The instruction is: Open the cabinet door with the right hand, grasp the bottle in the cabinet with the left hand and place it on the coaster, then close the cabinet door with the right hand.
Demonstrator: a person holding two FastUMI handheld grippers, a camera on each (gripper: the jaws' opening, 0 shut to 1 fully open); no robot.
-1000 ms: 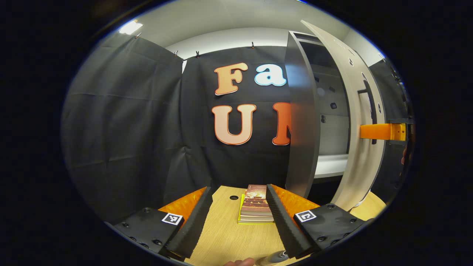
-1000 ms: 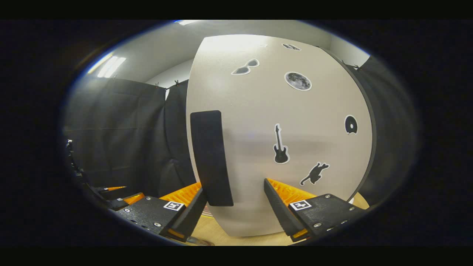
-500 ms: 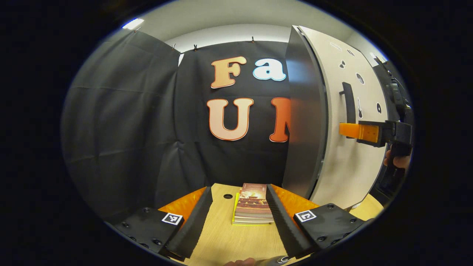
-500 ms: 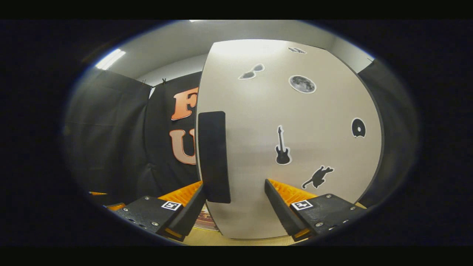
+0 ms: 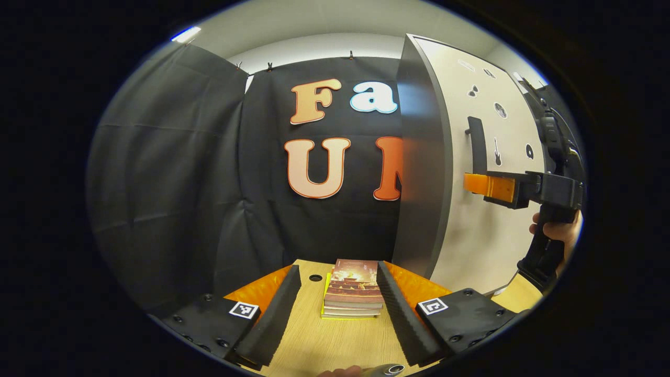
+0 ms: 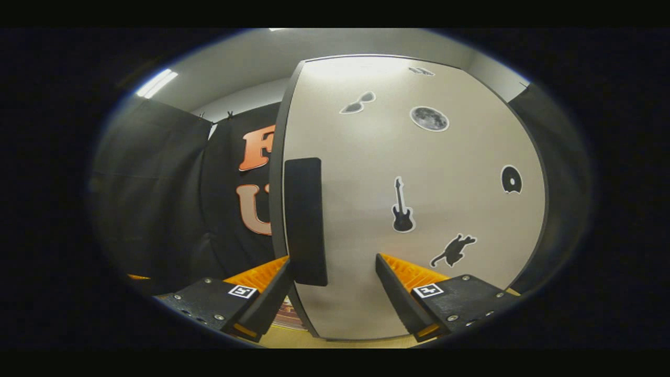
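Black cloth is backing the wooden desk (image 5: 335,340), where a stack of books (image 5: 352,288) is lying between my left gripper's (image 5: 340,314) spread, empty fingers. My right gripper (image 6: 332,301) is also standing open, straddling the black handle (image 6: 305,220) of the cabinet door (image 6: 419,209), a stiff, light panel best held there. Closed, it is hiding the contents.
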